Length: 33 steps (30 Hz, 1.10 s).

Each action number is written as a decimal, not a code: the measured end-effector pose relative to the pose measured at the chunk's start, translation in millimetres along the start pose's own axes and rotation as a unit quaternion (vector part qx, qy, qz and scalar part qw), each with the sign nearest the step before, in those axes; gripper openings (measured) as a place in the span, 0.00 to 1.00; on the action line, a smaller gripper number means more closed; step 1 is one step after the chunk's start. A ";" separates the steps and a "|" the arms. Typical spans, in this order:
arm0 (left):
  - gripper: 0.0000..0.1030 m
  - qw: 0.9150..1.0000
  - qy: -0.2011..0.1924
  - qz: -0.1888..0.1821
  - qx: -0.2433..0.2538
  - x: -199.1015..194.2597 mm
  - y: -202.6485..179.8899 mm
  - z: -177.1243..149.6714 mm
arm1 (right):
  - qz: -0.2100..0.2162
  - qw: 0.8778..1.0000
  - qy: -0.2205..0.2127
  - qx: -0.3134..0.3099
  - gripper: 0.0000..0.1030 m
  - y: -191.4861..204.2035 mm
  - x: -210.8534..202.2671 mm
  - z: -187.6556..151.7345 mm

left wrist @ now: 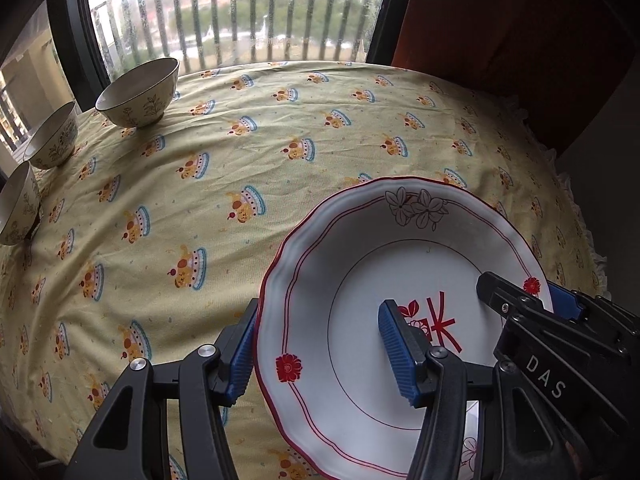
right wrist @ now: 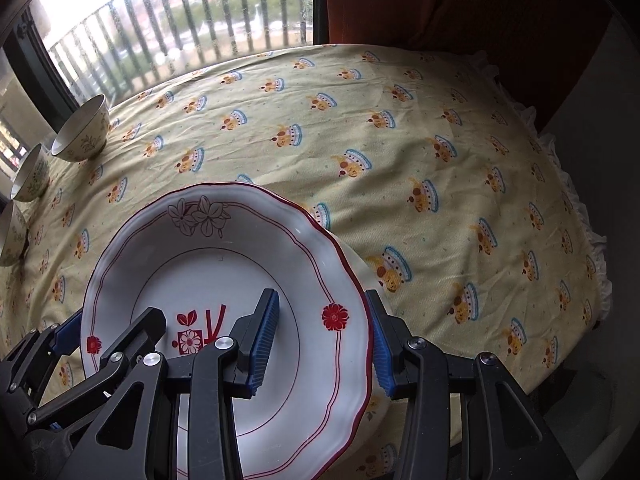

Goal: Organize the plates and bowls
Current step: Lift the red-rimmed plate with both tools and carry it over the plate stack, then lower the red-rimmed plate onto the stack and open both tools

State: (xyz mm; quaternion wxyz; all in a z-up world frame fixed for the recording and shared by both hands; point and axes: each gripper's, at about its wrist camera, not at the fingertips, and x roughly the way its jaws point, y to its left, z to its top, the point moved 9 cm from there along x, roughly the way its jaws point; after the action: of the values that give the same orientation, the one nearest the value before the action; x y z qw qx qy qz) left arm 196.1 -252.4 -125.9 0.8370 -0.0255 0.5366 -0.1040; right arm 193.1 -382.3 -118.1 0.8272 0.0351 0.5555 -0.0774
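Observation:
A white plate with a red scalloped rim (left wrist: 360, 264) lies tilted at the table's near edge; in the right wrist view (right wrist: 224, 248) it seems to rest on another white dish (right wrist: 360, 268). My left gripper (left wrist: 320, 354) straddles its left rim, one finger outside and one over the plate. My right gripper (right wrist: 320, 344) straddles its right rim the same way. Both sets of jaws stand apart around the rim. Three cream floral bowls (left wrist: 140, 94) (left wrist: 54, 136) (left wrist: 18, 204) stand in a row at the far left.
The table wears a yellow cloth with a cake pattern (left wrist: 280, 120). A window with balcony railing (left wrist: 240, 12) is behind it, and a dark red curtain (left wrist: 500, 20) hangs at the back right. The cloth's frilled edge (right wrist: 576, 208) drops off on the right.

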 end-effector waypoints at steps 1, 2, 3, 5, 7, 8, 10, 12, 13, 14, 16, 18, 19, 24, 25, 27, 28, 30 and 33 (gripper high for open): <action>0.56 1.000 0.003 0.001 0.001 1.4 -1.4 -2.2 | -0.002 1.000 0.003 -0.001 0.46 -1.0 1.8 -2.2; 0.56 1.000 0.005 0.002 0.000 2.9 -2.3 -3.8 | -0.003 1.000 0.006 -0.003 0.46 -2.0 3.5 -4.0; 0.56 1.000 0.008 0.003 -0.001 4.3 -3.3 -5.1 | -0.004 1.000 0.009 -0.004 0.46 -3.0 5.2 -5.5; 0.56 1.000 0.012 0.006 -0.006 7.2 -3.9 -7.3 | -0.002 1.000 0.014 -0.007 0.46 -5.1 8.9 -7.5; 0.56 1.000 0.015 0.009 -0.012 8.9 -5.9 -9.7 | 0.000 1.000 0.020 -0.012 0.46 -7.2 12.0 -8.0; 0.56 1.000 0.017 0.011 -0.011 10.2 -6.9 -10.8 | 0.001 1.000 0.020 -0.016 0.46 -8.3 12.9 -8.1; 0.56 1.000 0.022 0.018 -0.013 13.3 -8.1 -13.5 | 0.001 1.000 0.023 -0.020 0.45 -10.8 15.4 -8.8; 0.56 0.999 0.019 0.030 -0.015 12.5 -8.7 -15.1 | 0.007 0.999 0.031 -0.022 0.45 -12.2 19.4 -10.0; 0.56 0.999 0.019 0.035 -0.016 12.7 -9.3 -15.8 | 0.012 0.999 0.034 -0.024 0.45 -12.6 21.2 -10.4; 0.56 0.999 0.018 0.039 -0.016 12.7 -9.9 -16.0 | 0.013 0.999 0.036 -0.028 0.45 -12.8 22.5 -10.5; 0.56 0.999 0.017 0.048 -0.016 13.7 -10.9 -15.7 | 0.013 0.999 0.035 -0.035 0.45 -13.6 24.1 -10.3; 0.56 0.998 0.015 0.058 -0.015 14.4 -12.5 -15.8 | 0.018 0.998 0.040 -0.035 0.44 -15.1 27.1 -11.0; 0.56 0.998 0.015 0.064 -0.016 15.0 -13.4 -15.9 | 0.019 0.998 0.037 -0.037 0.44 -15.9 27.5 -10.7; 0.55 0.996 0.013 0.084 -0.024 16.9 -18.5 -15.9 | 0.017 0.998 0.031 -0.050 0.44 -20.0 29.6 -7.3; 0.54 0.996 0.013 0.089 -0.022 17.6 -20.2 -16.3 | 0.015 0.998 0.030 -0.052 0.44 -21.2 30.3 -6.6; 0.60 0.995 0.017 0.099 -0.013 19.7 -26.7 -19.2 | 0.015 0.998 0.033 -0.050 0.43 -25.0 33.3 -6.9; 0.61 0.994 0.018 0.105 -0.013 20.6 -28.8 -20.8 | 0.020 0.998 0.038 -0.044 0.43 -27.1 35.6 -7.3; 0.63 0.994 0.016 0.110 -0.020 21.0 -29.7 -21.2 | 0.029 0.998 0.044 -0.038 0.43 -29.3 38.3 -8.1; 0.64 0.992 0.012 0.121 -0.026 21.3 -29.1 -20.4 | 0.034 0.997 0.041 -0.048 0.43 -28.0 37.9 -9.5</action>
State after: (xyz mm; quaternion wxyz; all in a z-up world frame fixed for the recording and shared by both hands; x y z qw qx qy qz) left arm 182.0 -283.7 -149.1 0.8359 0.0193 0.5484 0.0111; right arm 193.8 -411.8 -156.0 0.8064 0.0175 0.5907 -0.0212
